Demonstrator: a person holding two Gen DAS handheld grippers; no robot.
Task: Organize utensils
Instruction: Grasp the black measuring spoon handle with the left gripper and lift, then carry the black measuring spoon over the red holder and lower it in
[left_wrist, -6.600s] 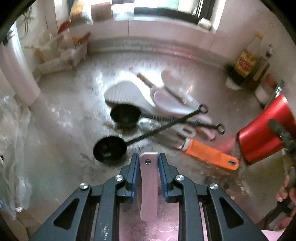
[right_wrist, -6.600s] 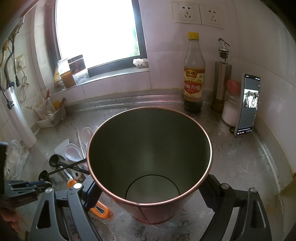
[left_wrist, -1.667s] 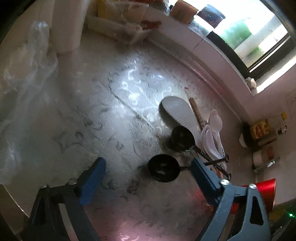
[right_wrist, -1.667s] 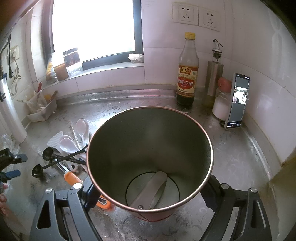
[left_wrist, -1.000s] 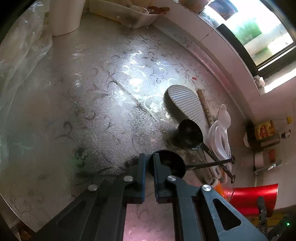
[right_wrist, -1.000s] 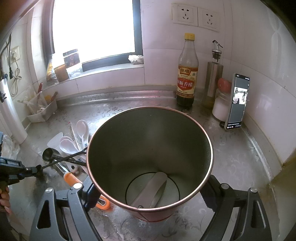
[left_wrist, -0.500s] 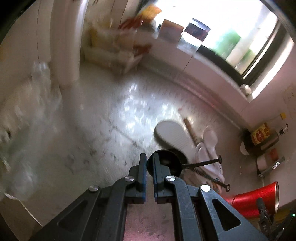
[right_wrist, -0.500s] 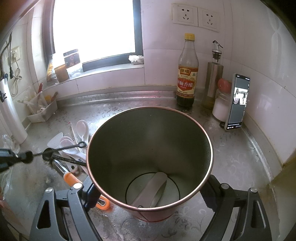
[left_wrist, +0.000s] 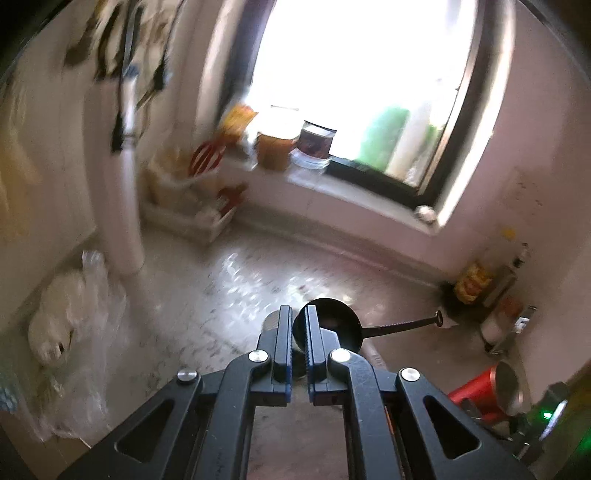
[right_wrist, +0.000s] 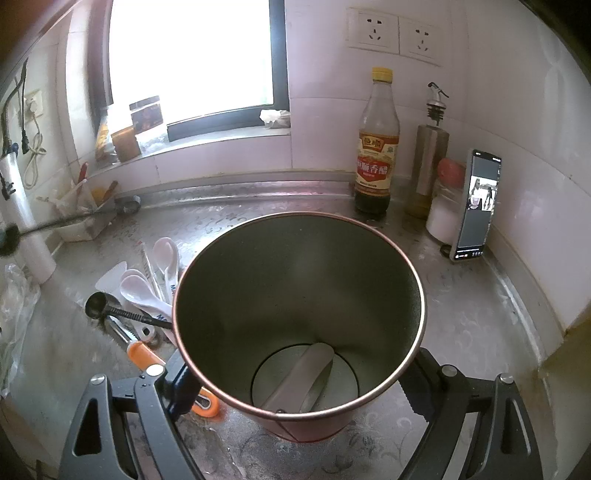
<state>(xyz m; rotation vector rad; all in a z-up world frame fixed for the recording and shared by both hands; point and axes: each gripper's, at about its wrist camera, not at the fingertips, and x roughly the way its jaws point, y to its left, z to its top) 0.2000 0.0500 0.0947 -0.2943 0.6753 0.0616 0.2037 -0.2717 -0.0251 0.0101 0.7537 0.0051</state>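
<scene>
My left gripper (left_wrist: 299, 332) is shut on the bowl rim of a black long-handled spoon (left_wrist: 332, 323) and holds it in the air above the counter, its handle pointing right. In the right wrist view that spoon's handle (right_wrist: 74, 221) crosses the far left. My right gripper (right_wrist: 295, 387) is shut on a red metal cup (right_wrist: 299, 295), pads on both sides of its wall. A pink-handled utensil (right_wrist: 303, 373) lies inside on the bottom. Left of the cup lie a second black spoon (right_wrist: 98, 304), white spoons (right_wrist: 140, 288) and an orange-handled knife (right_wrist: 147, 354).
A vinegar bottle (right_wrist: 376, 147), an oil dispenser (right_wrist: 430, 162), a white jar and a propped phone (right_wrist: 476, 206) stand at the back right. A plastic bin (right_wrist: 85, 218) and a white pipe (left_wrist: 122, 206) stand at the left wall, with a plastic bag (left_wrist: 74, 332) beside them.
My left gripper has risen off the counter with the black spoon and tilted up toward the window. The right gripper and the cup have kept still.
</scene>
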